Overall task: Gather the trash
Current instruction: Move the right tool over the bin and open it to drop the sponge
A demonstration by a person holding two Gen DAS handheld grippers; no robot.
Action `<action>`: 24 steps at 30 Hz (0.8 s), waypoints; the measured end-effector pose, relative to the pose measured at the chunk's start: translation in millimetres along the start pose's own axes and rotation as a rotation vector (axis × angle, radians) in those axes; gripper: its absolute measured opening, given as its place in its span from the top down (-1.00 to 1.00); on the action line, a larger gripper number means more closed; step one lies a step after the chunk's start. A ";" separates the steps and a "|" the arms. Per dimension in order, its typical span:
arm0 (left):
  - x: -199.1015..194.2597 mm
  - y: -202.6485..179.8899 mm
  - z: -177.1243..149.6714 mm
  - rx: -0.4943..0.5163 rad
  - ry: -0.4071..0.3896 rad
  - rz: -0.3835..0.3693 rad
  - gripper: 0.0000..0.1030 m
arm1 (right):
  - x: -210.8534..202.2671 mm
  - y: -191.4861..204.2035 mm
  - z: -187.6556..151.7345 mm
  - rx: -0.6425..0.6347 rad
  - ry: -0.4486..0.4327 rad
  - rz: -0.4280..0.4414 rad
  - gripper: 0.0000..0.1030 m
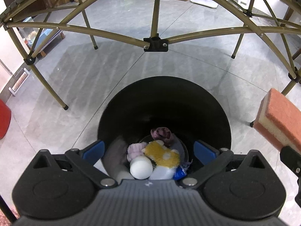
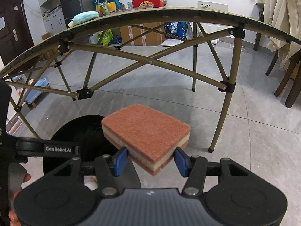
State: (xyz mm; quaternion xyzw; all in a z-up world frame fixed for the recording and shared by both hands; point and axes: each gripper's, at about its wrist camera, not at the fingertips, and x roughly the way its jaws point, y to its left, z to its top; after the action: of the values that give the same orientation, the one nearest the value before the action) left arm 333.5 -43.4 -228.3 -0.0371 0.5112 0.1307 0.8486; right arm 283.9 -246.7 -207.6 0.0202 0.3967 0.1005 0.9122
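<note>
A black round trash bin (image 1: 163, 101) stands on the floor, holding a white ball (image 1: 141, 167), a yellow sponge piece (image 1: 161, 155), a purple crumpled wad (image 1: 162, 134) and other scraps. My left gripper (image 1: 149, 151) is open and empty right above the bin's near rim. My right gripper (image 2: 150, 159) is shut on an orange and cream sponge (image 2: 145, 131), held in the air just right of the bin (image 2: 79, 130). The sponge also shows at the right edge of the left wrist view (image 1: 280, 120).
A folding camp table (image 2: 143, 17) with olive crossed legs (image 1: 156, 43) stands over and behind the bin. A wooden chair (image 2: 287, 75) is at the right. Boxes and bags (image 2: 143, 35) sit on the grey tiled floor beyond.
</note>
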 end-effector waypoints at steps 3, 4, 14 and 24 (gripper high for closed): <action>-3.3 5.1 -0.1 0.009 -0.016 0.008 -1.00 | -0.6 3.3 0.4 -0.008 0.001 0.008 -0.04; -3.9 7.1 -0.5 0.012 -0.018 0.012 -1.00 | -0.7 4.8 0.9 -0.010 0.000 0.011 -0.04; -6.5 47.9 -6.5 -0.013 -0.022 0.058 -1.00 | -0.7 28.6 7.5 -0.035 -0.006 0.051 -0.04; -16.8 89.0 -13.6 -0.050 -0.033 0.063 -1.00 | 4.6 72.7 14.0 -0.109 0.001 0.105 -0.04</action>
State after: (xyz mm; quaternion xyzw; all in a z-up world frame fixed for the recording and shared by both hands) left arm 291.2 36.6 -213.8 -0.0400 0.4948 0.1708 0.8511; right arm 285.0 -174.1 -192.9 -0.0085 0.3893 0.1697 0.9053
